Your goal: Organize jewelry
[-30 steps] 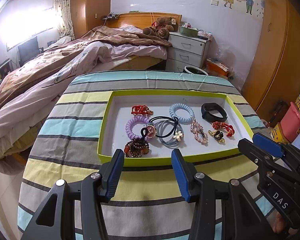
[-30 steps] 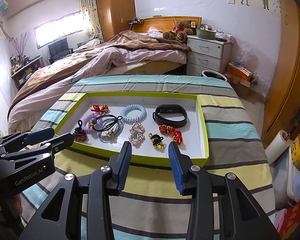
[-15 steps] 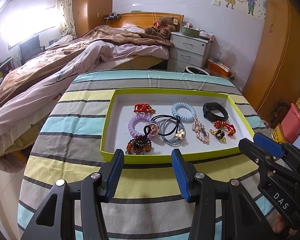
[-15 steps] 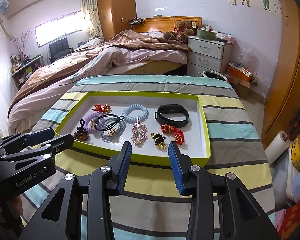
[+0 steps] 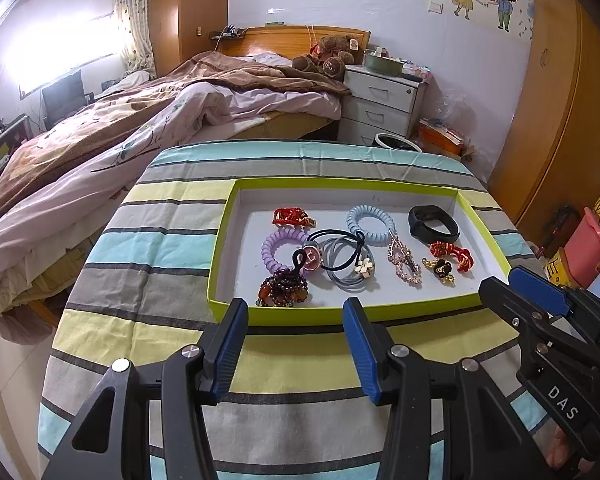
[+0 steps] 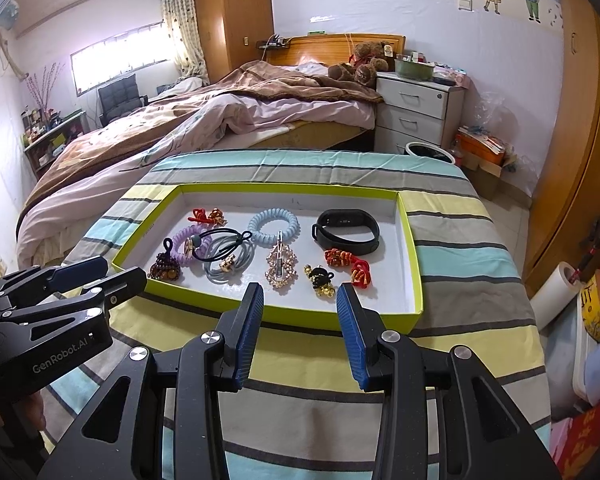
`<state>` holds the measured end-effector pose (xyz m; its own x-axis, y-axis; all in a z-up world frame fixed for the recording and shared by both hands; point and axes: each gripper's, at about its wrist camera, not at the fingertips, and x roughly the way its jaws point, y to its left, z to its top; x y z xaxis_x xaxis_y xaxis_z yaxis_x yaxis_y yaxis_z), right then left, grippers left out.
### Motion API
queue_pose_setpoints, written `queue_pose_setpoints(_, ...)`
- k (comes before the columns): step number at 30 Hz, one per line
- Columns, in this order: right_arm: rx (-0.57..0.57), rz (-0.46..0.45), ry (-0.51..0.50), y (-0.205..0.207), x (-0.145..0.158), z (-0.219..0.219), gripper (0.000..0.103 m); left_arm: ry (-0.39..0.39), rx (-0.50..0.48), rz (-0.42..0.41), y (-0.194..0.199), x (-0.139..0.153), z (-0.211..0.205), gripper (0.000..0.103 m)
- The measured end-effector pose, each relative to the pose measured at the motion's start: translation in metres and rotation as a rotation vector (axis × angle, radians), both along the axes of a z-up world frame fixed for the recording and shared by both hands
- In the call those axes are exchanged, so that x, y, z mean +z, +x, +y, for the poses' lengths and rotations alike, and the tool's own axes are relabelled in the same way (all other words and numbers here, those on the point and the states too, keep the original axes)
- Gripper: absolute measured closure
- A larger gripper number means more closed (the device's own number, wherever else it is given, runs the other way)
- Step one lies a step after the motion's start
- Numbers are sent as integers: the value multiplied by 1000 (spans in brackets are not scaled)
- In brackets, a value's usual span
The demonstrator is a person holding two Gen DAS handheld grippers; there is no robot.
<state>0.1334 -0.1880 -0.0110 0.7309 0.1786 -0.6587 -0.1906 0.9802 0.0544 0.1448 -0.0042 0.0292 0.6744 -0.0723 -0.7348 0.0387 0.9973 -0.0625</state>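
A lime-green tray (image 5: 340,314) (image 6: 414,272) with a white floor sits on the striped table. In it lie a red knot charm (image 5: 292,216), a purple coil tie (image 5: 278,246), a blue coil tie (image 5: 370,220) (image 6: 274,226), a black wristband (image 5: 434,224) (image 6: 346,232), grey and black hair ties (image 5: 346,258), a bead cluster (image 5: 284,290) (image 6: 165,268), a rose-gold chain (image 5: 404,260) (image 6: 281,266), a gold-black charm (image 6: 320,278) and a red braided cord (image 6: 348,264). My left gripper (image 5: 296,310) and right gripper (image 6: 300,294) are open and empty, just short of the tray's near rim.
The round table wears a striped cloth (image 5: 160,248). A bed (image 5: 120,140) stands beyond and to the left, a white nightstand (image 5: 382,104) at the back. Boxes and a pink container (image 5: 588,248) crowd the right. A paper roll (image 6: 556,296) stands by the wardrobe.
Both grippers have drawn back slightly from the tray, which now looks a little farther off. The jaws stay open. The items in the tray have not moved.
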Motion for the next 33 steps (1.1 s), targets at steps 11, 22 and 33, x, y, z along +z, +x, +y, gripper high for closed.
queue_pose_setpoints(11, 1, 1, -1, -1, 0, 1, 64, 0, 2, 7, -1, 0, 0, 54)
queue_pose_setpoints(22, 1, 1, 1, -2, 1, 2, 64, -8, -1, 7, -1, 0, 1, 54)
queue_pose_setpoints(33, 0, 1, 4, -3, 1, 2, 64, -14, 5, 2, 0, -1, 1, 54)
